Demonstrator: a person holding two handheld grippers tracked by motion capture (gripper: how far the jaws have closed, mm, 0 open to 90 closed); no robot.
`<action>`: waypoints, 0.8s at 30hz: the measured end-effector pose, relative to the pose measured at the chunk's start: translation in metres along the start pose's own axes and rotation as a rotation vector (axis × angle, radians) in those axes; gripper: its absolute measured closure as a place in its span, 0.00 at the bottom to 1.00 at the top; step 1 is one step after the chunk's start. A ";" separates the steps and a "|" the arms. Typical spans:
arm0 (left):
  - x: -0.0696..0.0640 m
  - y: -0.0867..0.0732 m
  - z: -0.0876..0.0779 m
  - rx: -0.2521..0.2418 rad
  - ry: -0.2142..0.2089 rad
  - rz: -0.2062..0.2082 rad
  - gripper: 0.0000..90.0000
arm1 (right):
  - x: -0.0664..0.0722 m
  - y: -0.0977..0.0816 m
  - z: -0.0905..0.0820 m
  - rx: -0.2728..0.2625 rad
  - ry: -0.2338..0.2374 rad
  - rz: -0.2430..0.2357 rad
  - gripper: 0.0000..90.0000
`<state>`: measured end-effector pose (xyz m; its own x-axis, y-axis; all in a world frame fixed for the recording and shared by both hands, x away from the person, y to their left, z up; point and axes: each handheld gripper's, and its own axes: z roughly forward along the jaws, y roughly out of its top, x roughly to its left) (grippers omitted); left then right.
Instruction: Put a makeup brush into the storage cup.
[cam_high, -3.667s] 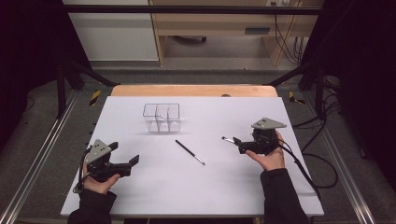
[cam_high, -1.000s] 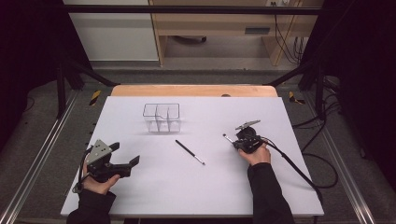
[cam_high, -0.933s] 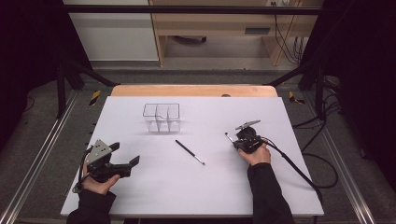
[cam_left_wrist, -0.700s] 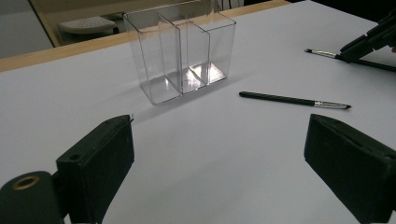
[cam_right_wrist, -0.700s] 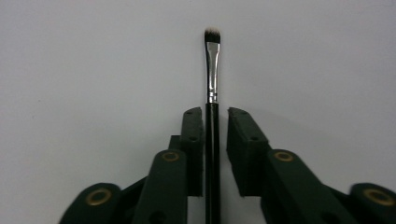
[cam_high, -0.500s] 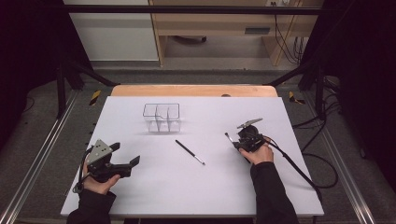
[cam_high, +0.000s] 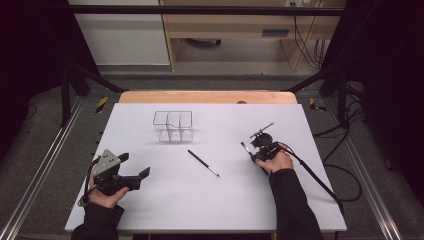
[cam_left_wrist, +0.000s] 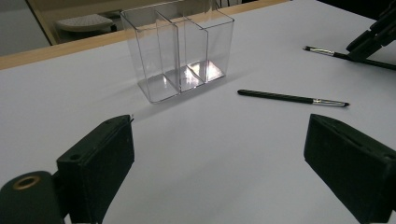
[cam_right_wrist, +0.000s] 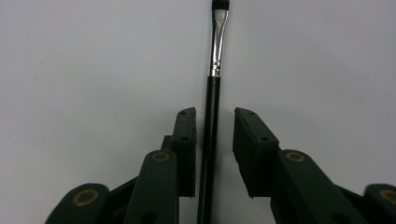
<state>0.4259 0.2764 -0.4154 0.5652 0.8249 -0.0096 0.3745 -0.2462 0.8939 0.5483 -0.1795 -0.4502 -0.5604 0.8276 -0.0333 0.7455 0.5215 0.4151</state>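
1. a white table top (cam_high: 165, 200) stood in a dark-curtained bay, with a wooden edge at its far side and a pale wooden bench beyond.
2. a clear three-compartment organizer (cam_high: 173, 126) stood upright toward the far left-centre of the table, and all its compartments were empty.
3. the right gripper (cam_high: 256, 148) was low over the right part of the table, above a thin black makeup brush (cam_right_wrist: 211, 112) that lay flat on the surface.
4. in the right gripper view the brush handle ran between the jaws, close along the left one, with a clear gap to the right one; the jaws had just been closing in a little, but were not clamped on it.
5. a second makeup brush (cam_high: 203, 163) lay near the table's middle, between the two grippers, and nothing touched it.
6. the left gripper (cam_high: 135, 167) rested at the near left, jaws wide apart and empty, pointing toward the organizer.
7. judged from this, the job was at its start: no brush was lifted or stowed, and both seemed left to go into the organizer.
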 end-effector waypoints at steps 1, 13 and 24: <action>0.000 0.000 0.000 0.000 -0.001 0.000 0.09 | 0.000 0.000 0.000 0.004 0.002 0.002 0.80; -0.001 0.000 0.001 0.007 -0.003 0.003 0.09 | 0.001 0.000 0.001 0.051 0.030 0.011 0.92; 0.000 0.000 0.001 0.012 -0.003 0.003 0.09 | 0.003 0.000 -0.001 0.040 0.018 0.005 0.94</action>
<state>0.4265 0.2755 -0.4162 0.5687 0.8225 -0.0079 0.3810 -0.2550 0.8887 0.5463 -0.1778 -0.4500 -0.5627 0.8266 -0.0143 0.7621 0.5253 0.3785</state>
